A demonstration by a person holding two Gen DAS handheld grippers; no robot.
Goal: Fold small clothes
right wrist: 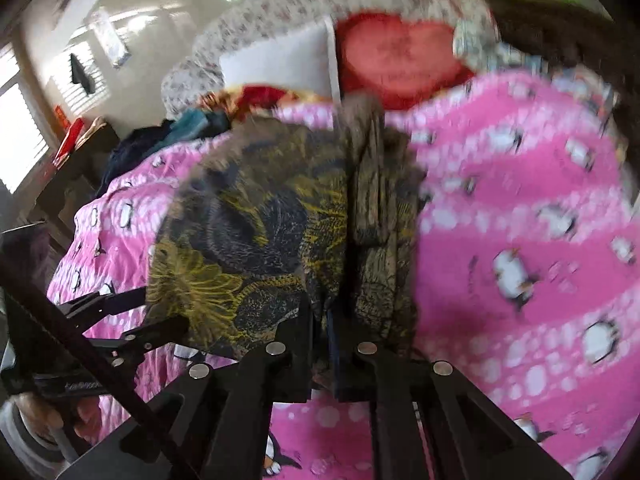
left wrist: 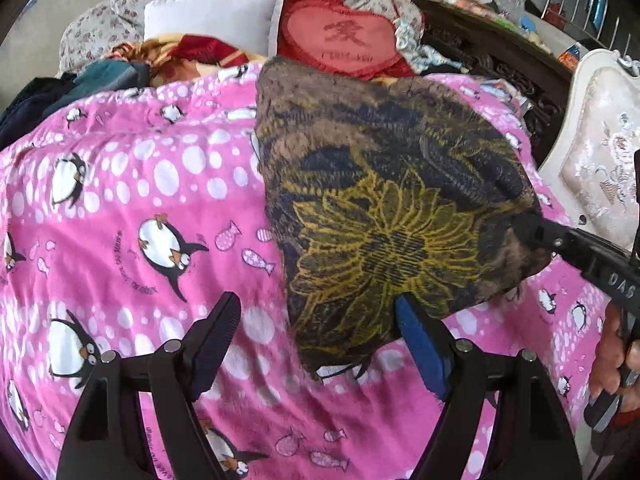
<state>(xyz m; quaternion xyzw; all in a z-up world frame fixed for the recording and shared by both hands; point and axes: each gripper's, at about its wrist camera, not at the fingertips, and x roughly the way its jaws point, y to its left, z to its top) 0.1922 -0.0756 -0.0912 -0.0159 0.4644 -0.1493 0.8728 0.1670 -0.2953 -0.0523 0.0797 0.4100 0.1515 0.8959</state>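
On the bed, over the pink penguin blanket [left wrist: 120, 216], the garment [left wrist: 384, 216] is up off the covers — a small brown and dark piece with a yellow flower print, hanging spread like a sail in the left wrist view. Your right hand-held gripper [left wrist: 532, 228] reaches in from the right edge there and has the cloth pinched at its right corner; in its own view the right hand-held gripper [right wrist: 332, 320] has its jaws clamped tight together with the fabric bunched into vertical folds between them. The garment [right wrist: 280, 220] drapes away to the left of those jaws, and that picture is blurred.

Your left hand-held gripper [left wrist: 320, 320] stands wide open, holding nothing. Its right finger [left wrist: 416, 336], the blue-padded one, sits right at the cloth's lower edge; whether it touches I can't tell. Its left finger [left wrist: 216, 336] is over bare blanket, apart from the cloth. From the right wrist view the left hand-held gripper [right wrist: 120, 312] shows at the lower left, beside the hanging edge.

Your right hand [left wrist: 616, 356] is at the far right edge, wrapped round the handle. Behind the blanket lie a red heart cushion [left wrist: 344, 32], a white pillow [left wrist: 216, 16] and a heap of dark clothes [left wrist: 52, 92] at the left.
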